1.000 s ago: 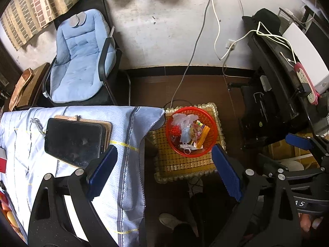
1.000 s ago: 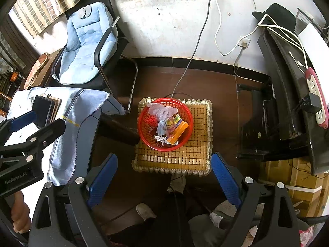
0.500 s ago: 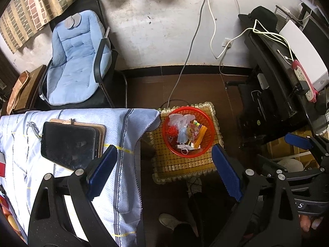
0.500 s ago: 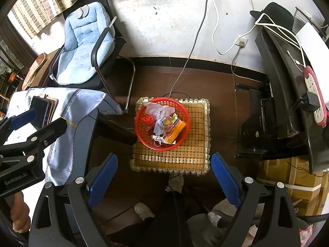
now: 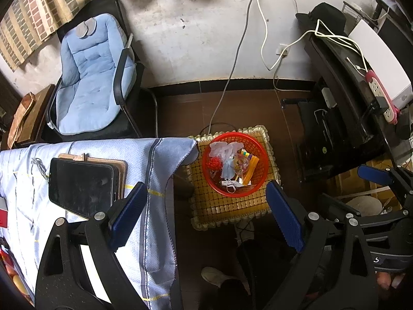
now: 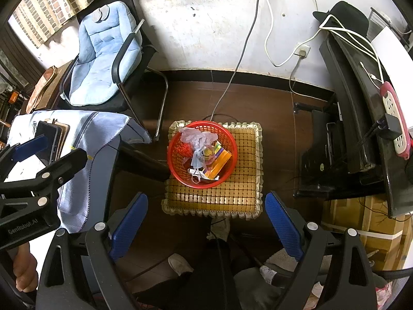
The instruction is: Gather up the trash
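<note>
Both tools — left (image 5: pixel 206 214) and right (image 6: pixel 206 222) — gape empty above a red basket (image 6: pixel 175 165) of trash (image 6: pixel 206 156), on a stool's (image 6: pixel 242 193) left edge.

Both grippers (image 5: pixel 206 217) (image 6: pixel 206 222): black frames, blue ribbed pads, silver screws.

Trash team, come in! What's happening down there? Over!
Left gripper open, empty. Right gripper open, empty. Round red plastic mesh basket holds trash, on woven yellow cushion. Nothing between grippers and basket.
</note>
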Demonstrator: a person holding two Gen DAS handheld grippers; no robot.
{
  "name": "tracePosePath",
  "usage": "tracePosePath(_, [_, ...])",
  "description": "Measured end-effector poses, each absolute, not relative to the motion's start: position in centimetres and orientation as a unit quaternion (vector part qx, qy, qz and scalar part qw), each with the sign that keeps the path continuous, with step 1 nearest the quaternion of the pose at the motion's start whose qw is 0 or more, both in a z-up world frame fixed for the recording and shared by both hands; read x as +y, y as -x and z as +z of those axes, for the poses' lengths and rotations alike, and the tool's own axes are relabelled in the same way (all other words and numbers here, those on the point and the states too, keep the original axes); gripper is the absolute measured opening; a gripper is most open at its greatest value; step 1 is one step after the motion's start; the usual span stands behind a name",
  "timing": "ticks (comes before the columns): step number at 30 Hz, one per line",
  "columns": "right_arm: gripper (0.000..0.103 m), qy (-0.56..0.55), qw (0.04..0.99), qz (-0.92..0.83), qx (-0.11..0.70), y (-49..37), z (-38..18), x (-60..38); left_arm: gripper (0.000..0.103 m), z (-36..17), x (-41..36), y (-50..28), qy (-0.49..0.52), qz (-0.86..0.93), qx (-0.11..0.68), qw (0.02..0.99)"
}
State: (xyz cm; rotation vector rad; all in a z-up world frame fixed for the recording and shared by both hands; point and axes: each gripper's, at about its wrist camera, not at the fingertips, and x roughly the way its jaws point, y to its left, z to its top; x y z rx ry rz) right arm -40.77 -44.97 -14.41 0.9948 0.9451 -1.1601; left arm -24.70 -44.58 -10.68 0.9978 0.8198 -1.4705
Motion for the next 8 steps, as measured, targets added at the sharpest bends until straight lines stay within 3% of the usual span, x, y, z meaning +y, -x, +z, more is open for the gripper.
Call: tracePosePath(8, [0.091, -0.436, 0.621, -0.505, 0.412, 41.0, -14.71, -44.95, 0.09, -10.4, -44.37, 25.13, -0.428, -0.626, 0.331, 0.562])
